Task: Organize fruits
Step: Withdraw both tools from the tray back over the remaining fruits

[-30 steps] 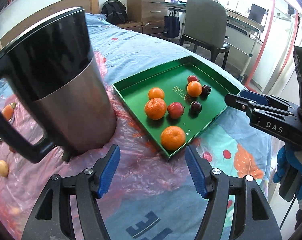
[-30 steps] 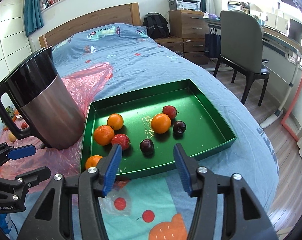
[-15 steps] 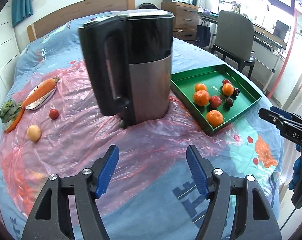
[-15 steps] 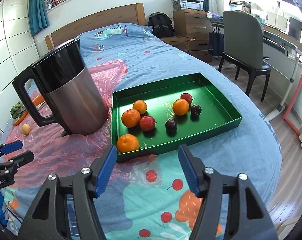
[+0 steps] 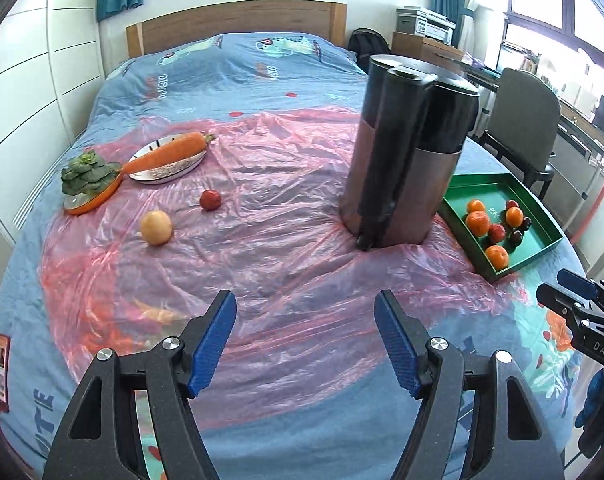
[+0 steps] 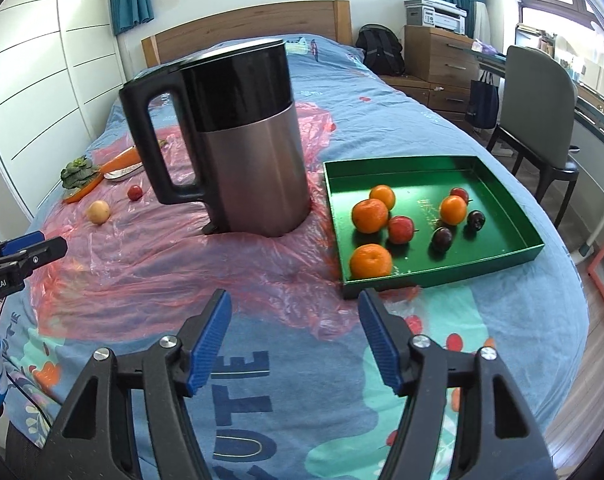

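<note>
Left gripper (image 5: 305, 338) has swung away from the green tray (image 5: 542, 246) toward the kettle's (image 5: 406, 160) far side, where a red fruit (image 5: 210, 199) and a yellow fruit (image 5: 155, 227) lie loose; its jaws, just widening, are empty. Right gripper (image 6: 294, 338) is open, empty.

Four oranges (image 6: 370, 215), two dark plums (image 6: 442, 237), three red fruits (one off-tray), one kettle (image 6: 237, 140).

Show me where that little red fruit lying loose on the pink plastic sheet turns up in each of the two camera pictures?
Left wrist view: the small red fruit lies left of centre, between the yellowish fruit and the carrot plate.
Right wrist view: it sits far left, just left of the kettle's handle.
Shared landmark: the kettle, standing to the fruit's right in both views.
</note>
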Demonstrator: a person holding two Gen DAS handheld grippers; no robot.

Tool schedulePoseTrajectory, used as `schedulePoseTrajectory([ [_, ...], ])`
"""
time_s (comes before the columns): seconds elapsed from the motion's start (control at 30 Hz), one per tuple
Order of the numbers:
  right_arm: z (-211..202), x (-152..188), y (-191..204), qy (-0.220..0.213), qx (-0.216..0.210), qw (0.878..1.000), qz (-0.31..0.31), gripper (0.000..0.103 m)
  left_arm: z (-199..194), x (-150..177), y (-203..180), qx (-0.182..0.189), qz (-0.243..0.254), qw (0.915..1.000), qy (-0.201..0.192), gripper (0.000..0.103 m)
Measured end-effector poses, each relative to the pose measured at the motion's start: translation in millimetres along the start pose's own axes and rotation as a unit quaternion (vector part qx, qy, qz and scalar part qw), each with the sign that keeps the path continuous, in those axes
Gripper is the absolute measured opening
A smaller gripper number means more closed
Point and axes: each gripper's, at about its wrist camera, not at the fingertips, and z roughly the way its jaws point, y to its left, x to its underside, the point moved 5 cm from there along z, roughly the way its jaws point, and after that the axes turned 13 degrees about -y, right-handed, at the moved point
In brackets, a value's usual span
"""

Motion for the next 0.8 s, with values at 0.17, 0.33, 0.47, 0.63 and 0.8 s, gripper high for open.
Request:
schedulePoseTrajectory([
  [0.17, 1.8, 5.4, 26.0, 0.008, -0.016, 1.000, -0.006, 0.103, -5.2, 8.4, 34.8, -0.026, -0.016, 0.9995, -0.004, 0.066],
  [0.33, 4.6, 9.5, 51.1, 0.019, -0.030, 0.999, -0.016, 0.103, -9.9, 19.3, 64.9, -0.052, -0.025, 0.9983, -0.005, 0.066],
  [0.47, 10.0, 17.9, 74.8, 0.035, -0.045, 0.998, -0.028, 0.103, -9.0, 28.8, 87.0, -0.069, -0.039, 0.9968, -0.003, 0.066],
  [0.63, 20.9, 32.3, 114.7, 0.060, -0.072, 0.994, -0.063, 0.103, -7.3, 40.2, 115.6, -0.089, -0.061, 0.9942, -0.005, 0.066],
  [0.8, 35.0, 39.0, 151.5, 0.071, -0.101, 0.989, -0.085, 0.103, -6.6, 50.5, 152.1, -0.129, -0.075, 0.9888, -0.010, 0.066],
])
